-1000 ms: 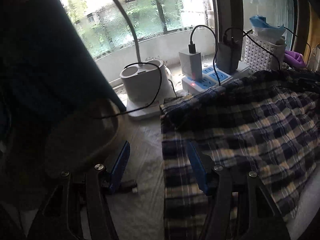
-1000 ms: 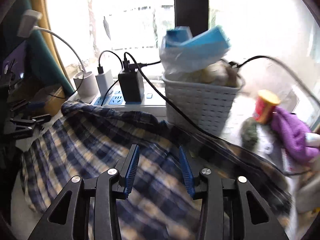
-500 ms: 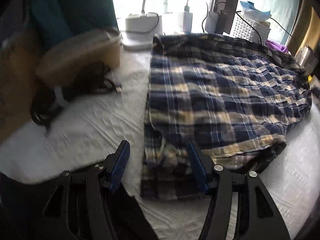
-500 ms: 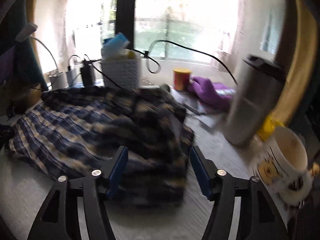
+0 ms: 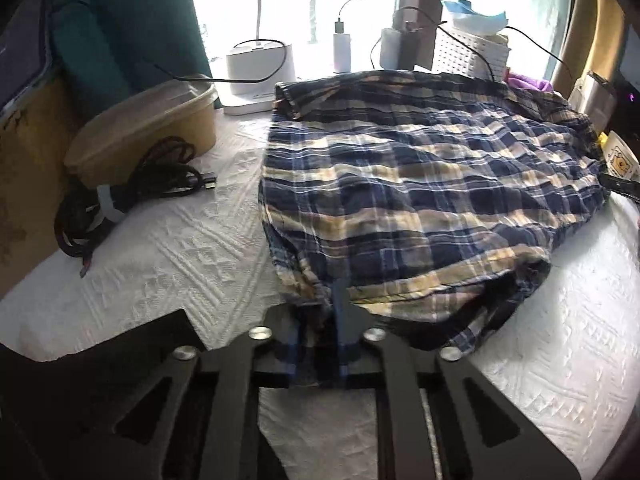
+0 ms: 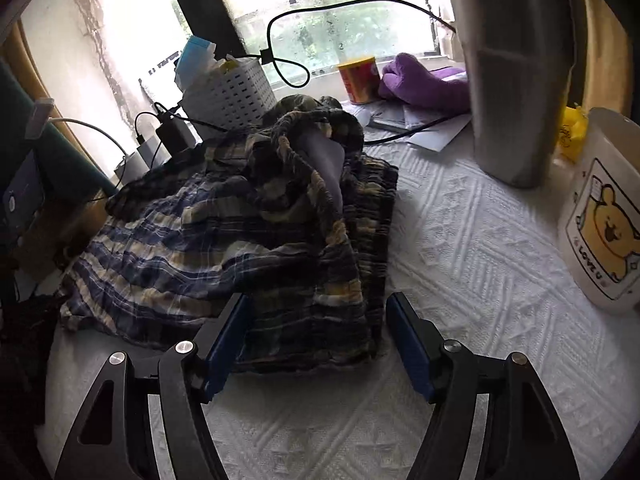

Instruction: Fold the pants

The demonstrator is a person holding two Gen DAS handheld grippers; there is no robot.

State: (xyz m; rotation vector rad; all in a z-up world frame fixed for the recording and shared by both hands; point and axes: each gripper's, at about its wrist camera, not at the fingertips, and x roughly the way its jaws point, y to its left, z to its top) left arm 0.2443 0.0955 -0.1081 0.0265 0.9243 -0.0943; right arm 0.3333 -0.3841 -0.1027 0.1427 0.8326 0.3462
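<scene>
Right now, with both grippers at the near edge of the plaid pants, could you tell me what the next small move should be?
Probably close the right gripper: its opening jaws straddle the pants' near edge without pinching, while the left gripper is already shut on the hem.

Both wrist cameras looked steeply down from close over the worktop (image 5: 168,248), facing the window. Both views shared the plaid pants (image 5: 420,184) and white basket (image 6: 232,96).
</scene>
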